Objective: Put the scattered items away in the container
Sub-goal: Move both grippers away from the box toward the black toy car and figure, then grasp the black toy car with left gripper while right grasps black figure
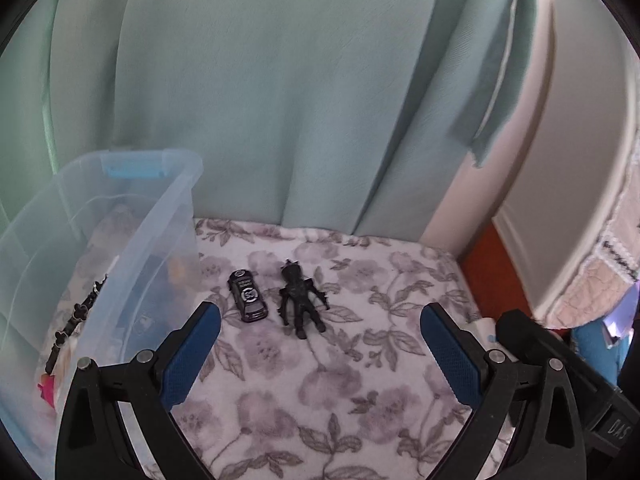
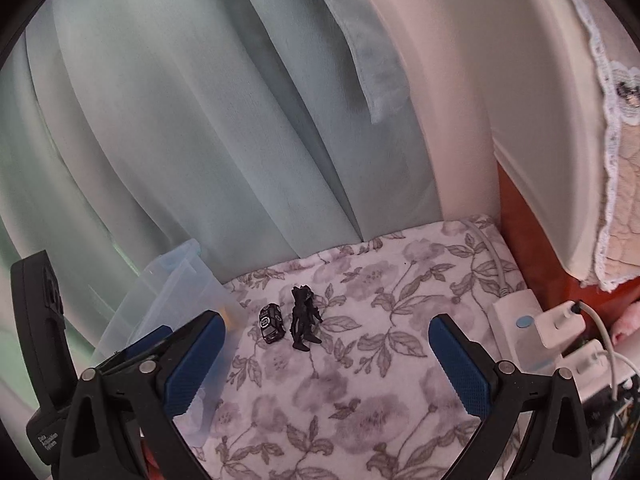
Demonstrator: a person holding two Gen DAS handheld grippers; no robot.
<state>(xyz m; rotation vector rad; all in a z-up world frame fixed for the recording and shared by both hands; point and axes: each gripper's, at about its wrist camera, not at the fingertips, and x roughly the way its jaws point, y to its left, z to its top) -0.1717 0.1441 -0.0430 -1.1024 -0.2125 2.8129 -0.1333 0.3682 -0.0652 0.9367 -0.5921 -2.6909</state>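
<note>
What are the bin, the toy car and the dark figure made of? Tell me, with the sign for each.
Bin: clear plastic, glossy; its contents show through the wall, and it has a blue latch.
Toy car: black, shiny with printed markings; painted metal or hard plastic, can't tell which.
Figure: matte black with spiky molded limbs, likely plastic or rubber.

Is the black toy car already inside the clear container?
No, the toy car lies on the floral cloth beside the black figure, outside the container.
</note>
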